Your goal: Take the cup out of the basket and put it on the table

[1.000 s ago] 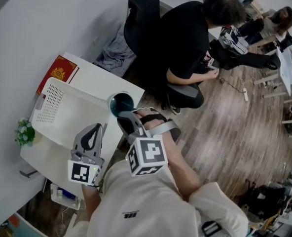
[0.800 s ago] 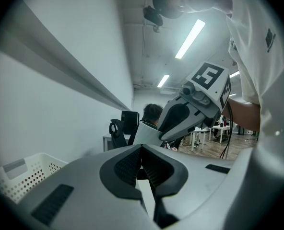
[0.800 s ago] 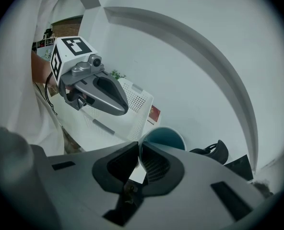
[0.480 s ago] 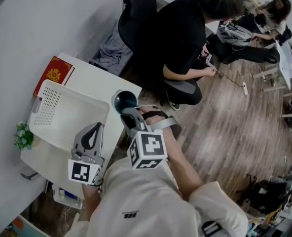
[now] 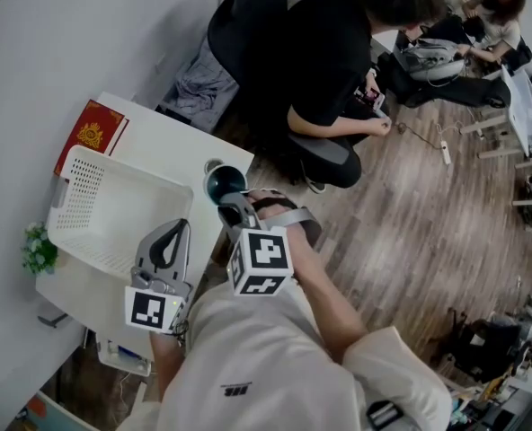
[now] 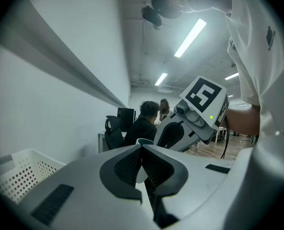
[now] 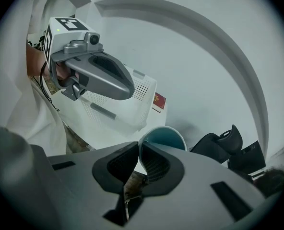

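Observation:
The cup (image 5: 224, 184), white outside and teal inside, hangs at the table's (image 5: 172, 146) right edge, just right of the white perforated basket (image 5: 113, 209). My right gripper (image 5: 226, 206) is shut on the cup's near wall. In the right gripper view the cup (image 7: 163, 138) has its rim pinched between the dark pads of the right gripper (image 7: 140, 159). Whether the cup touches the table cannot be told. My left gripper (image 5: 169, 233) hovers by the basket's near right corner, shut and holding nothing. In the left gripper view the left gripper (image 6: 142, 162) has its pads together.
A red book (image 5: 91, 136) lies at the table's far corner beside the basket. A small green plant (image 5: 39, 250) stands at the left. A person in black (image 5: 338, 52) sits on an office chair (image 5: 239, 25) just beyond the table, over wood floor.
The right gripper has carried the cup slightly away from the basket's corner toward the table's right edge. The left gripper has stayed where it was.

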A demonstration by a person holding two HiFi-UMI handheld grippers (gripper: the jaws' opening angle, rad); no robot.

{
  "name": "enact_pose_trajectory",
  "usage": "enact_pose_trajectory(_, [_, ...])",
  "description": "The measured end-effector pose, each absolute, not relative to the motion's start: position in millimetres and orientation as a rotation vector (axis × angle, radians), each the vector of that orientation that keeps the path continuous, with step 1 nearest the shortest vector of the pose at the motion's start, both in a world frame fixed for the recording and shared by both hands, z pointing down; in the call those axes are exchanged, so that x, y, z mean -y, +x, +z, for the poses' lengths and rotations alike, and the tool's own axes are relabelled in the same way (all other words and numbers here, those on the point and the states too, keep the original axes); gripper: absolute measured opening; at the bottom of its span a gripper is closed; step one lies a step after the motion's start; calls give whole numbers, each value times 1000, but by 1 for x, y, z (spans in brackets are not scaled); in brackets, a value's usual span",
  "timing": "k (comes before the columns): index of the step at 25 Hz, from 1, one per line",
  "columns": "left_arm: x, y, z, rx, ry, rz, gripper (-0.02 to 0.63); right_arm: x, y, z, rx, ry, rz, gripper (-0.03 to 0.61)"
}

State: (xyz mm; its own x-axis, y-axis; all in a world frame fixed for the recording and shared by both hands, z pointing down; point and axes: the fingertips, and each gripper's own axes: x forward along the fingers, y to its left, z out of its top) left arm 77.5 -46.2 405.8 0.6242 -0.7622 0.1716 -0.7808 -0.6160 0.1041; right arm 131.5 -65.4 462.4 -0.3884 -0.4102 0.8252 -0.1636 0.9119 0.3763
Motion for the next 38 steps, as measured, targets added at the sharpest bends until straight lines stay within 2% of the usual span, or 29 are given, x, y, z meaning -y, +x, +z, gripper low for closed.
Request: enact_pose_trajectory(38, [57, 86, 439, 1295, 2612, 265, 9, 80, 128, 586, 1917, 281, -187, 35])
